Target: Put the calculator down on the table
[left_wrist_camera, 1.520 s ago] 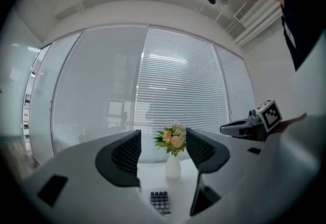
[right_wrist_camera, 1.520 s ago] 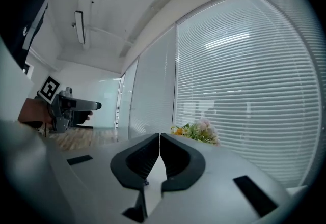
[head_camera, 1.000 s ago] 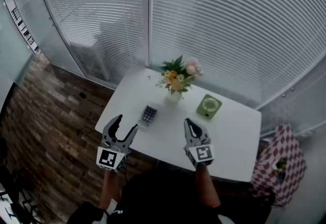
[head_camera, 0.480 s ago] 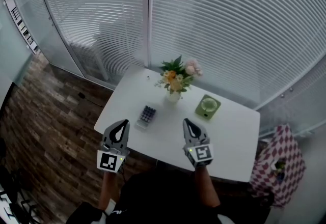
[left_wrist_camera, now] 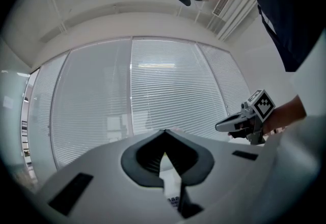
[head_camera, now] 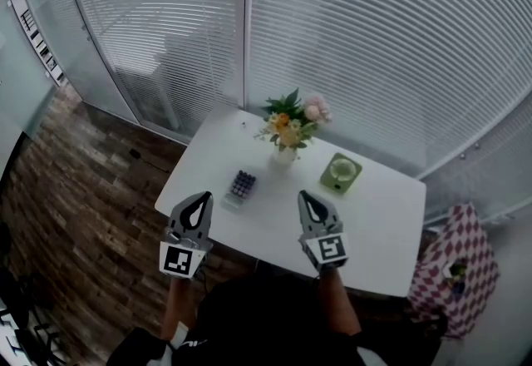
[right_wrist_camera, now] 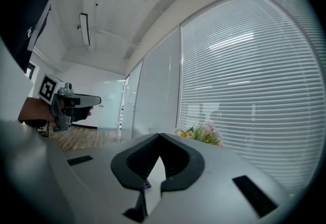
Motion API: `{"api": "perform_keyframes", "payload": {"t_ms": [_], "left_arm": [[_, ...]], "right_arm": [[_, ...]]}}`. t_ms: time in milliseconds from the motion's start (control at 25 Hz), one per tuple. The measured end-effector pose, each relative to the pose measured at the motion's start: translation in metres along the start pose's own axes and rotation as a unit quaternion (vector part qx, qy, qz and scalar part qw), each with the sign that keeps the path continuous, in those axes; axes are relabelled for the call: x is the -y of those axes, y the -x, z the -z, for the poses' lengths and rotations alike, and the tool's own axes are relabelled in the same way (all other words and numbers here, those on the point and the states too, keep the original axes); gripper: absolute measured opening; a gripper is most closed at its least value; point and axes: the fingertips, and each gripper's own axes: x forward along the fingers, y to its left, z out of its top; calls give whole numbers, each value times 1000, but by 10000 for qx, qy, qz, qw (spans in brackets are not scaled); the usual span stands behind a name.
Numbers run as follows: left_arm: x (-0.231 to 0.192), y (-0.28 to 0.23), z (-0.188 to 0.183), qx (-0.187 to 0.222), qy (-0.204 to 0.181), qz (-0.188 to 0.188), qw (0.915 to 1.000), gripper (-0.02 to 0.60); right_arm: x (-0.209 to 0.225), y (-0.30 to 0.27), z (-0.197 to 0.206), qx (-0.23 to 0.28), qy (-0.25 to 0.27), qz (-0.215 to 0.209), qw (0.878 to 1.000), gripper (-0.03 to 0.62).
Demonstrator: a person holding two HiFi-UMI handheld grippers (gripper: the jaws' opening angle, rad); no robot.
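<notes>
The calculator (head_camera: 243,186), small with dark keys, lies flat on the white table (head_camera: 374,223), left of the middle. My left gripper (head_camera: 198,205) hovers over the table's near left edge, just short of the calculator, shut with nothing in it. My right gripper (head_camera: 310,203) is level with it over the near edge, also shut and empty. In the left gripper view the closed jaw tips (left_wrist_camera: 164,131) fill the bottom, a sliver of the calculator's keys (left_wrist_camera: 175,200) shows through the gap, and the right gripper (left_wrist_camera: 244,122) is off to the right. The right gripper view shows its own closed tips (right_wrist_camera: 159,135) and the left gripper (right_wrist_camera: 76,102).
A vase of flowers (head_camera: 288,133) stands at the table's far middle, with a green round object (head_camera: 341,173) to its right. Window blinds (head_camera: 374,40) close off the far side. A red-and-white checked bag (head_camera: 457,269) sits on the floor beside the table's right end.
The left gripper's jaws, wide open a second ago, have closed on nothing. Neither hand has shifted much, and the calculator lies where it was.
</notes>
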Motion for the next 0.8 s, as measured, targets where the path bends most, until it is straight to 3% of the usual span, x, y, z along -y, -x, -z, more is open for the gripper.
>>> {"api": "perform_keyframes", "payload": {"t_ms": [280,520,800], "left_arm": [[-1,0,3,-46,81,5,10000,8],[4,-5,7,-126,-308,115,9994,8],[-4,-1,13,-157,86,-47,9998,8]], "right_arm": [[1,1,-5,58,181,-26,9998,5],[0,1,5,-80,105,-71,9999,5],[-1,3,4,-69,38,-20,10000,5]]}}
